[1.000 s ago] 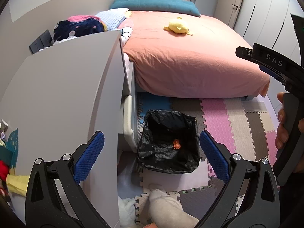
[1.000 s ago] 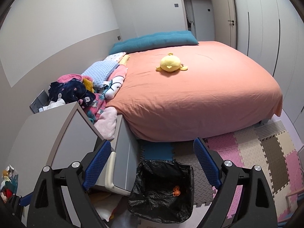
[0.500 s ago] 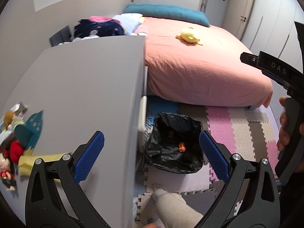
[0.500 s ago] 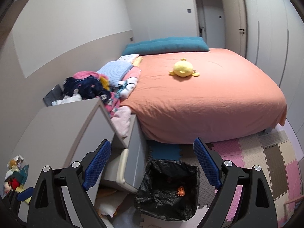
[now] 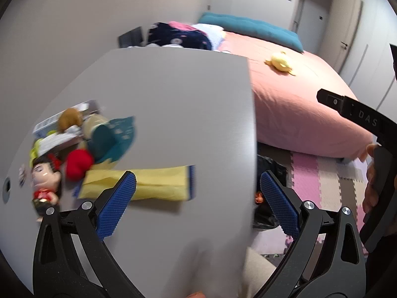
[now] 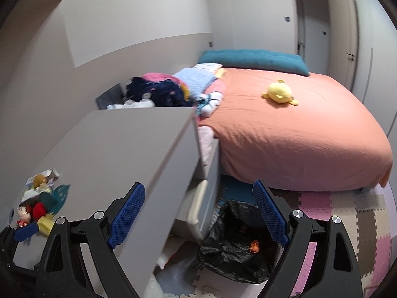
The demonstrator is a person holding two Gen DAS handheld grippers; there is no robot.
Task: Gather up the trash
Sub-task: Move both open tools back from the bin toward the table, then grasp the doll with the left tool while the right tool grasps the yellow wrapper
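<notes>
A flat yellow wrapper (image 5: pixel 153 183) lies on the grey dresser top (image 5: pixel 173 114), just beyond my open left gripper (image 5: pixel 196 198), whose blue pads are empty. Left of the wrapper sits a blurred heap: a teal packet (image 5: pixel 116 134), a red ball (image 5: pixel 78 164) and a small doll (image 5: pixel 46 181). In the right wrist view that same heap (image 6: pixel 39 201) sits at the far left of the dresser. My right gripper (image 6: pixel 198 213) is open and empty, above the black-lined trash bin (image 6: pixel 235 245), which holds an orange scrap (image 6: pixel 254 245).
A bed with an orange cover (image 6: pixel 297 134) and a yellow plush (image 6: pixel 280 92) fills the right. Clothes (image 6: pixel 158 89) are piled behind the dresser. Foam puzzle mats (image 6: pixel 347 218) cover the floor. A hand holds the right gripper's handle (image 5: pixel 379 173). A dresser drawer (image 6: pixel 196 206) stands ajar.
Both views have swung left, away from the bin and over the dresser. The toy heap and yellow wrapper have come into the left view's middle. Both grippers stayed open.
</notes>
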